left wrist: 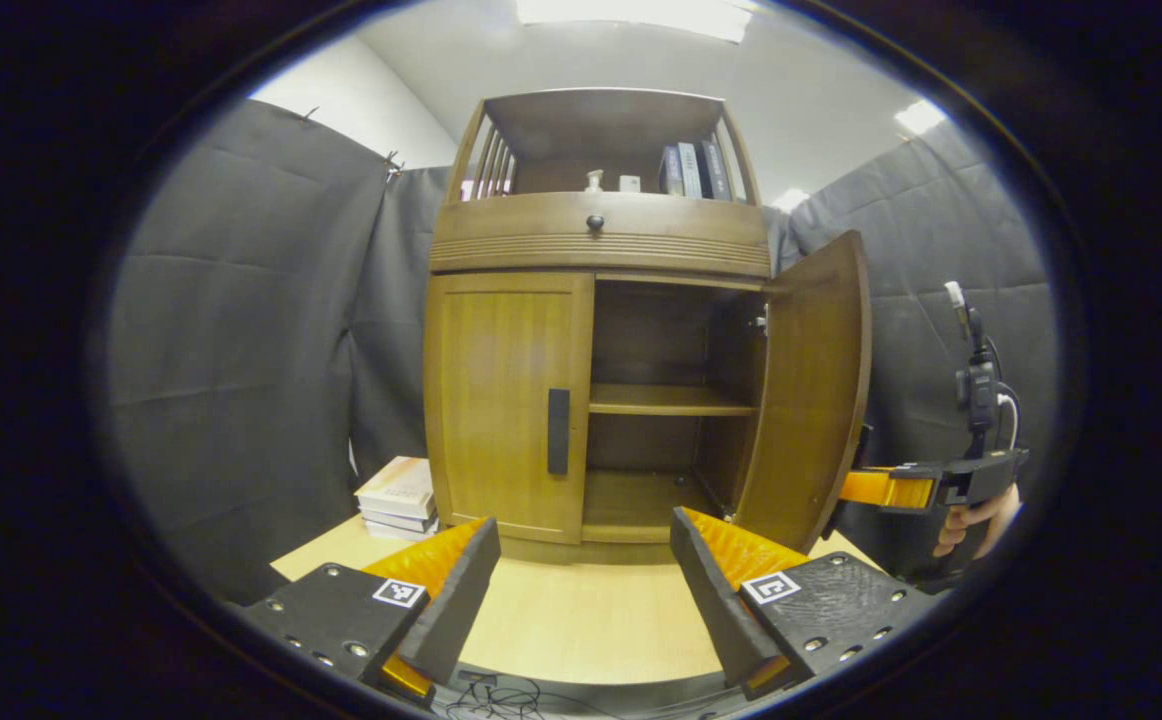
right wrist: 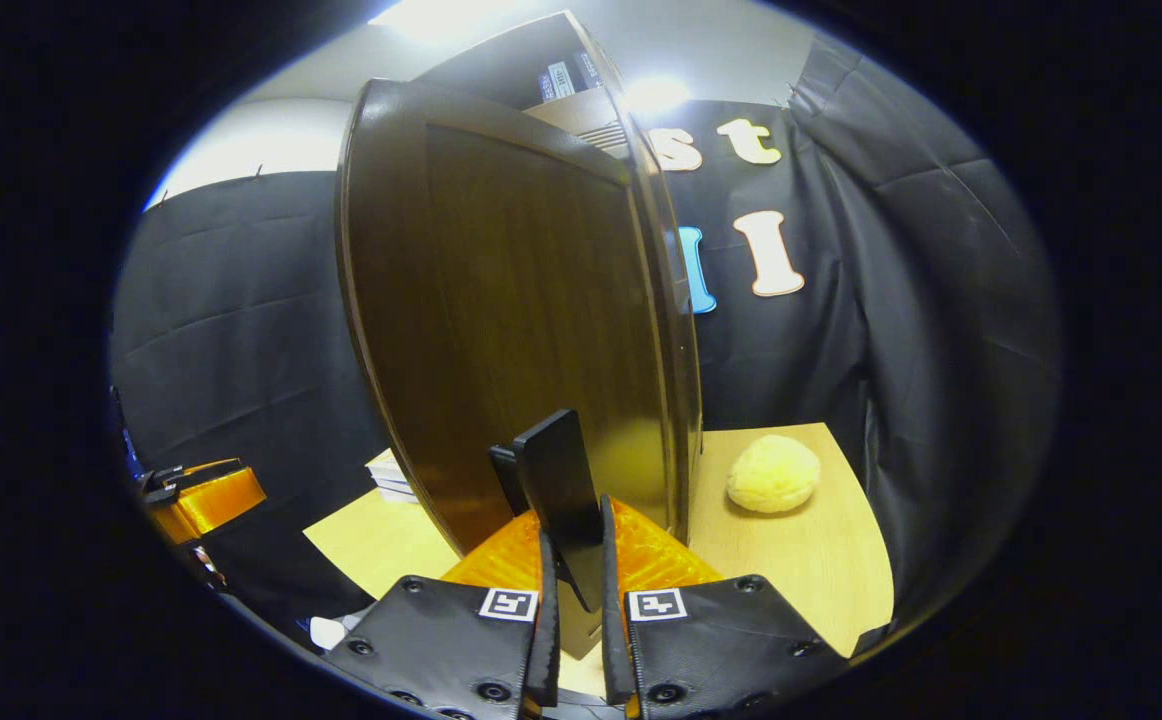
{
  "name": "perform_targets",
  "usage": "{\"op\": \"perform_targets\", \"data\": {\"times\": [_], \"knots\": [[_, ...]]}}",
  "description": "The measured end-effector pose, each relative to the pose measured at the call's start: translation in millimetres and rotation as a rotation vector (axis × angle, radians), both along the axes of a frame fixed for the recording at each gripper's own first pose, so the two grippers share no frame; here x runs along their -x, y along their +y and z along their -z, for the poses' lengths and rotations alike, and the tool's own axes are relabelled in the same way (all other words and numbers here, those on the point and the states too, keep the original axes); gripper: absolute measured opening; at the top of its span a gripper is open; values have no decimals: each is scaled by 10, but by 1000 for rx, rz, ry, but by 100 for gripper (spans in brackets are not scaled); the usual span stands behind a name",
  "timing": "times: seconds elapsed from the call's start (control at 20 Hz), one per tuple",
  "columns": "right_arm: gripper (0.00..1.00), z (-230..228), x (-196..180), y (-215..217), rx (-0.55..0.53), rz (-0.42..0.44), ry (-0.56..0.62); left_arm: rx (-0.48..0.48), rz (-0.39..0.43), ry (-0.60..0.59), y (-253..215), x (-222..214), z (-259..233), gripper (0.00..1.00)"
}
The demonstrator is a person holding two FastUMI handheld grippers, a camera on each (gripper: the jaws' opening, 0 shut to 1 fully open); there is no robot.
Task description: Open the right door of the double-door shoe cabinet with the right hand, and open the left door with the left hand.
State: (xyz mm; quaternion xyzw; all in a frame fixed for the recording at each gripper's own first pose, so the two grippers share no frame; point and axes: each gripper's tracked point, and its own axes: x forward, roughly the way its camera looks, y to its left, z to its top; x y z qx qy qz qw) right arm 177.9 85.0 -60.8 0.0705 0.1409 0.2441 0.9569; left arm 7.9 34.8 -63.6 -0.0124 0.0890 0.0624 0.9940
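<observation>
A wooden shoe cabinet (left wrist: 596, 245) stands on a light table. Its right door (left wrist: 811, 390) is swung wide open, showing an inner shelf (left wrist: 666, 400). The left door (left wrist: 506, 400) is closed, with a dark vertical handle (left wrist: 558, 431). My left gripper (left wrist: 581, 570) is open, low in front of the cabinet and well short of that handle. In the right gripper view the right door (right wrist: 521, 320) looms close, and my right gripper (right wrist: 573, 545) is shut on its dark handle (right wrist: 561, 490). The right gripper (left wrist: 891, 488) and a hand (left wrist: 976, 520) also appear behind the open door in the left gripper view.
A stack of books (left wrist: 399, 497) lies on the table (left wrist: 581, 620) left of the cabinet. A pale fuzzy ball (right wrist: 773, 473) sits on the table (right wrist: 801, 560) right of the open door. Books and small items fill the cabinet's top shelf (left wrist: 686, 168). Dark cloth walls surround the booth.
</observation>
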Motion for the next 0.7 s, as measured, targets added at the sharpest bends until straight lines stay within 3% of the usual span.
{"op": "perform_targets", "data": {"times": [0.7], "knots": [[18,-15,-91,-213,-55,76,11,0,8,-1,81,-313,117,100]]}}
